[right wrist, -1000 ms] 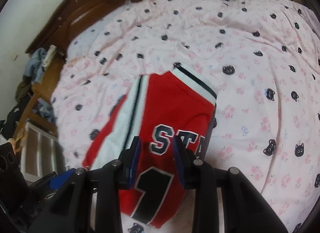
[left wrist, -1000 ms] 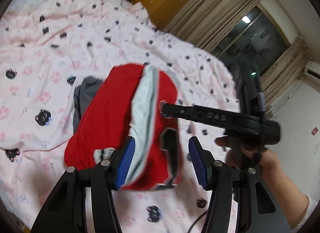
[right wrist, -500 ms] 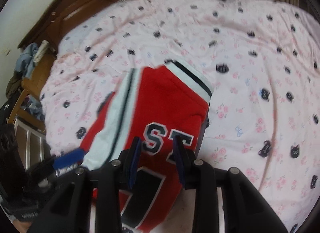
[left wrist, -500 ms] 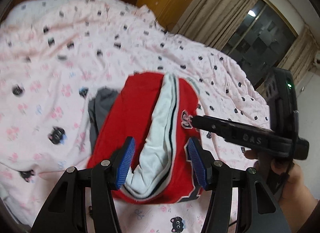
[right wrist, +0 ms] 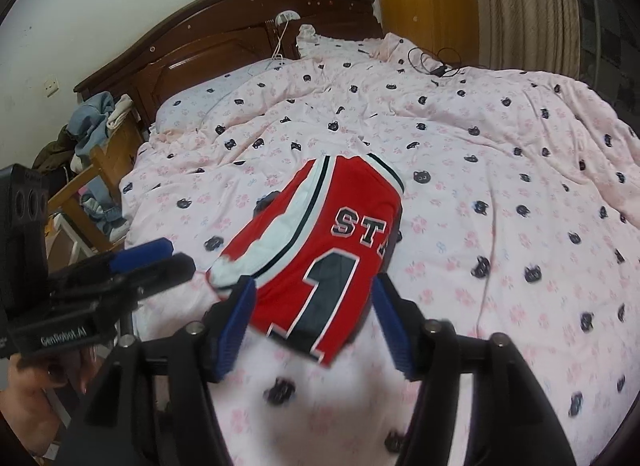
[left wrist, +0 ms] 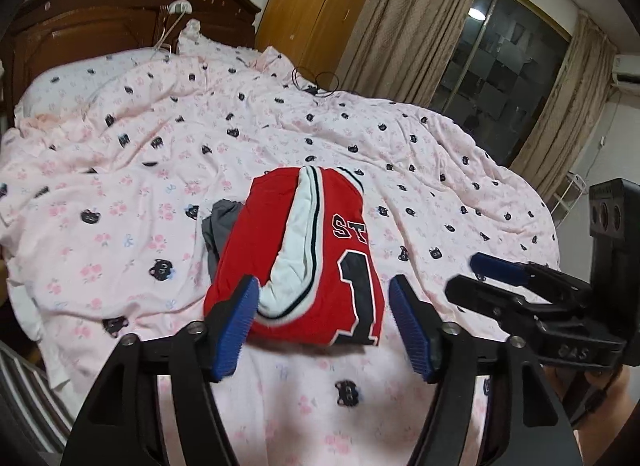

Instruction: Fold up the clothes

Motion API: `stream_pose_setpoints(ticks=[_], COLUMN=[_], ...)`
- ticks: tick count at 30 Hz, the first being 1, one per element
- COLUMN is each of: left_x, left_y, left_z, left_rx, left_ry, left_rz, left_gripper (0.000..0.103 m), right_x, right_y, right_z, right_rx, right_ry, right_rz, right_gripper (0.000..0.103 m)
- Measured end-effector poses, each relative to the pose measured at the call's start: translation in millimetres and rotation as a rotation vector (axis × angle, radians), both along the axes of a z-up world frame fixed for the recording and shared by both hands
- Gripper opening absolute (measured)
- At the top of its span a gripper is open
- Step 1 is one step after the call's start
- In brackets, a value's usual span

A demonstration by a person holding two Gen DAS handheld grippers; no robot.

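The red jersey (left wrist: 304, 258) lies folded into a compact packet in the middle of the bed, on the pink cat-print duvet (left wrist: 420, 169); the white-and-black trim runs down its centre, the letters and a big numeral face up on its right half; a grey garment (left wrist: 218, 225) peeks out from beneath its far-left edge. The left gripper (left wrist: 322, 326) hangs over the near edge of the packet, jaws opening, blue pads spread wide to either side with nothing pressed between them; the right gripper (right wrist: 312, 322) sits the same way over the near hem, jaws opening too, clear of the cloth as far as the blur lets me tell; each gripper shows in the other's view, off to the side and near.

Both have let go, so this fold looks finished. As for handling: this is a light, soft, slightly slick sports knit, I'd judge; it will sag and slide open if lifted by one corner. Best hold would be the stacked near edge, pinching all layers together, one gripper at each near corner; the thicker ribbed trim gives the firmest bite, though it sits mid-packet and would tip the bundle.
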State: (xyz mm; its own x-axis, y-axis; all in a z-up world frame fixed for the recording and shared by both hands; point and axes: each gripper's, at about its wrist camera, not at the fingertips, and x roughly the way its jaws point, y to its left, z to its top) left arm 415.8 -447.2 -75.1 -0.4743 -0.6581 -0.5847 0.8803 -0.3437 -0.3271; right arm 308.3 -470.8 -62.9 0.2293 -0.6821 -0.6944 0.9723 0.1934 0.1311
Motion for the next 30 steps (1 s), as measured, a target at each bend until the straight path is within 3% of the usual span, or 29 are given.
stream_pose_setpoints(ticks=[2,5,7,13,19,23,30], left_x=[-1.0,-8.1,-8.7,-7.0,-4.5,-4.9,7.7], left_y=[14.8,38.2,50.3,87.8,113.2,130.0,151.9], left_z=[6.4,11.8,13.3,19.9,16.9,20.2,24.4], left_rx=[-0.03,-0.077,-0.092,-0.102,-0.058,-0.114,-0.118], left_ry=[-0.037,-0.162,-0.18,-0.202,-0.185,-0.277,-0.229], left_rz=[0.015,0.077,0.1,0.124,0.116,0.164,0.164], left_gripper=[0.073,0.073,0.073,0.073,0.073,0.073,0.073], right_x=[-0.5,2.5,6.4,16.6,25.8,33.8,43.6], right_y=[15.9,43.2,60.4,114.0,158.6,183.8,215.0], right_z=[4.5,12.4,16.8,29.7,40.2,43.2,47.1], right_rx=[-0.017,-0.043,-0.051,-0.082,-0.117,-0.134,-0.156], right_ry=[0.01,0.03,0.041,0.051,0.051,0.064,0.058], right_rz=[-0.014,-0.045,-0.066,-0.119,-0.142,-0.148,-0.151], right_gripper=[0.084,0.086,0.087,0.089,0.09,0.09,0.09])
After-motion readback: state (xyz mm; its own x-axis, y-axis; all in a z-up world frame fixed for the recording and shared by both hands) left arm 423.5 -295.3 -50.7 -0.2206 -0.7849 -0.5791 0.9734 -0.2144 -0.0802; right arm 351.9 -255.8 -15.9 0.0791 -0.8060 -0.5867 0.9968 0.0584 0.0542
